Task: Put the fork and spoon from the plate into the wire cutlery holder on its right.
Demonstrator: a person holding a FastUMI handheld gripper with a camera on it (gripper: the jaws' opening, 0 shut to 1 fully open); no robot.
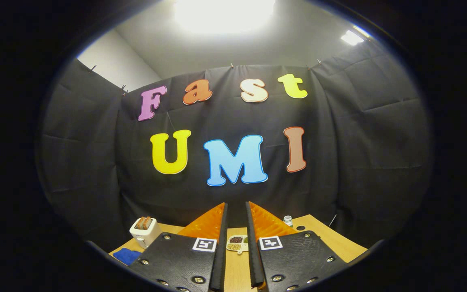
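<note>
The hand-held gripper (236, 219) is held level above the desk (330, 239), its two orange fingers (207, 223) spread a little apart with a narrow gap running between their black pads. Nothing lies in that gap; both fingers are free and pinch no object.

Through the gap, beyond the fingertips on the light wooden desk, sits a small divided dish (236, 243) with what look like dark and pale grains or seeds in its compartments, though it is too small to be sure of the contents. A little handle or tab sticks out from its near side.

To the left of the fingers, toward the far left part of the desk, stands a white toaster (144, 235) with two slices of toast (144, 222) upright in its slots. Just nearer than the toaster, at the left edge of the desk, lies a blue cloth (127, 255).

To the right of the fingers, at the far side of the desk near the black cloth wall, stands a small white bottle (287, 220) with a lid. Just beside it on the right is a small dark round spot (300, 228) on the desk surface; whether it is a hole or a flat object cannot be told.

A bright ceiling light (223, 14) glares overhead.
</note>
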